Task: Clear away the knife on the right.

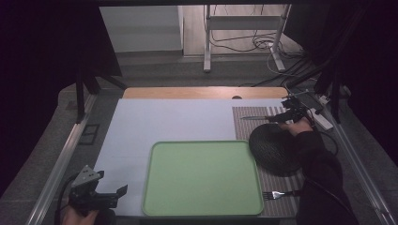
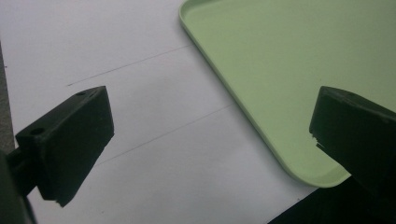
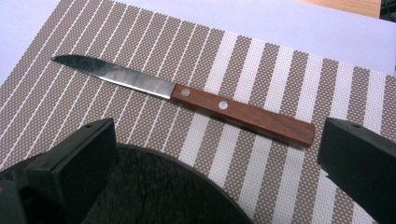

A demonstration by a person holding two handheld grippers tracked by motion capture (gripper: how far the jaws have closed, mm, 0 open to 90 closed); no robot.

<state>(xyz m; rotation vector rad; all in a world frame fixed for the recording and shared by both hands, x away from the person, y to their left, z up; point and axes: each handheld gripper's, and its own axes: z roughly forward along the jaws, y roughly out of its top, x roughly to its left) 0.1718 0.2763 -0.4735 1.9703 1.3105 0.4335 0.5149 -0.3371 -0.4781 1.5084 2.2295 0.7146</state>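
A: Black left gripper (image 2: 212, 140), wide open, holds nothing, over white sheet (image 1: 164, 124) just beside green tray (image 1: 202, 178)?
B: Yes. Right gripper (image 3: 219, 158) also wide, nothing btw jaws. Knife (image 3: 182, 100) w/ wood handle lies flat on striped mat (image 3: 280, 60), near black plate (image 3: 159, 196).
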